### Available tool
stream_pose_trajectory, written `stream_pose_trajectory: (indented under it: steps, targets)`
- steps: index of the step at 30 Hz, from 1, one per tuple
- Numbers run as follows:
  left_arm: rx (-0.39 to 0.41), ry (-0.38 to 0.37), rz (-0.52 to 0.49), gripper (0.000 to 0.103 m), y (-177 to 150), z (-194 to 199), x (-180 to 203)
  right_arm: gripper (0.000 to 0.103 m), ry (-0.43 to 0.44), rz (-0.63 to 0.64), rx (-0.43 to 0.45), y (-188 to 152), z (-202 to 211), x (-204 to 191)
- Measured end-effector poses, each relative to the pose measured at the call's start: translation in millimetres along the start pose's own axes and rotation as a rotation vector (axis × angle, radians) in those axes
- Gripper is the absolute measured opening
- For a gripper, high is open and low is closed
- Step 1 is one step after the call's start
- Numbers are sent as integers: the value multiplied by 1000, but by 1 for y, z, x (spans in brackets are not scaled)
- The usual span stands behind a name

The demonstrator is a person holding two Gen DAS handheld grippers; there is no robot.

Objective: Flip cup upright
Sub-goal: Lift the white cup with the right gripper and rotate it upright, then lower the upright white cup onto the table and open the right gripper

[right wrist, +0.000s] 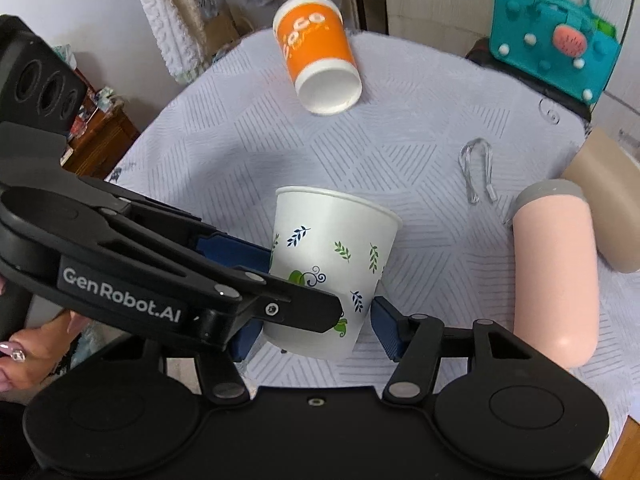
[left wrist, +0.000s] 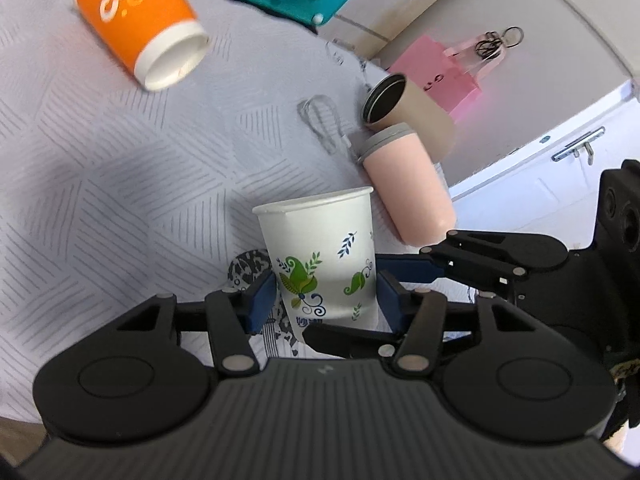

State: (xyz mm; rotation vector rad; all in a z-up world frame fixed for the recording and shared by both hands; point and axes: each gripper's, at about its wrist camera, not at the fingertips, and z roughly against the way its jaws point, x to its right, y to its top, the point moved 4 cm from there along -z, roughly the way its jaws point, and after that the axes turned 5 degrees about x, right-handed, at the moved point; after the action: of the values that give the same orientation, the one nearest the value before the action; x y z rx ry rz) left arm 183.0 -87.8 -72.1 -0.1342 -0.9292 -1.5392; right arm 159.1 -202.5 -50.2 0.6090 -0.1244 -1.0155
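Note:
A white paper cup with green and blue leaf prints is rim-up between both grippers, a little above the table. My left gripper has its blue pads against the cup's lower sides. My right gripper also brackets the cup near its base; its right pad touches or nearly touches the wall. The left gripper's arm crosses in front of the cup in the right wrist view. The right gripper body shows at the right of the left wrist view.
An orange paper cup lies on its side at the far end of the table with the grey patterned cloth. A pink bottle and a beige tumbler lie at the right. A clear strap and a teal bag are beyond.

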Motion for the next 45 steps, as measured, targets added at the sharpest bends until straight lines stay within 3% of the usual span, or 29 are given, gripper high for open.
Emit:
stream_pose_trajectory:
  steps: [15, 20, 29, 37, 45]
  targets:
    - [242, 62, -309, 54, -21, 56, 7, 64, -151, 173, 352, -13, 13, -54]
    - [306, 109, -408, 54, -31, 58, 8, 64, -174, 165, 475, -25, 4, -58]
    - [380, 140, -500, 54, -44, 51, 7, 64, -260, 200, 645, -50, -11, -63]
    - [466, 147, -586, 53, -49, 48, 13, 64, -252, 171, 740, -53, -10, -54]
    - [468, 148, -620, 53, -55, 34, 14, 64, -283, 126, 804, -67, -26, -50]
